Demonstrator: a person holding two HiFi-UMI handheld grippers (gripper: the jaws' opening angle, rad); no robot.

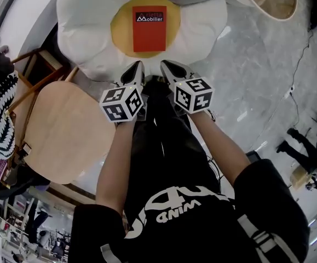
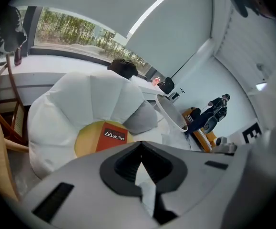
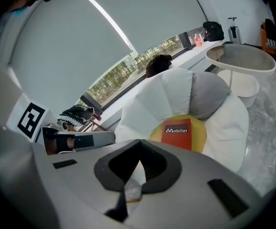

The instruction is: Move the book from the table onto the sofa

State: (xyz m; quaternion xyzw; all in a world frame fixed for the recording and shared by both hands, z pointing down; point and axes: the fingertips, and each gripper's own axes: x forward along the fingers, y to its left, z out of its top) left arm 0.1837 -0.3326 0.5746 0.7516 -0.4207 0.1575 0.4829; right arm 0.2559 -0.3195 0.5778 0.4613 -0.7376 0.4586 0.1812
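A red book [image 1: 149, 28] lies flat, cover up, on the yellow centre of a white flower-shaped sofa [image 1: 81, 21] at the top of the head view. It is well apart from the round wooden table [image 1: 65, 130] at left. Just below the book in the frame, the left gripper [image 1: 138, 64] and right gripper [image 1: 165, 63] hang side by side. Each has its jaws pressed together on nothing, tips pointing toward the sofa's near edge. The move itself looks done; what remains, by the look of it, is a clean retreat. Doing that well means keeping both closed tips off the cushion, so the soft seat does not tilt and slide the book. It also means checking that the book sits wholly on the seat before turning away.
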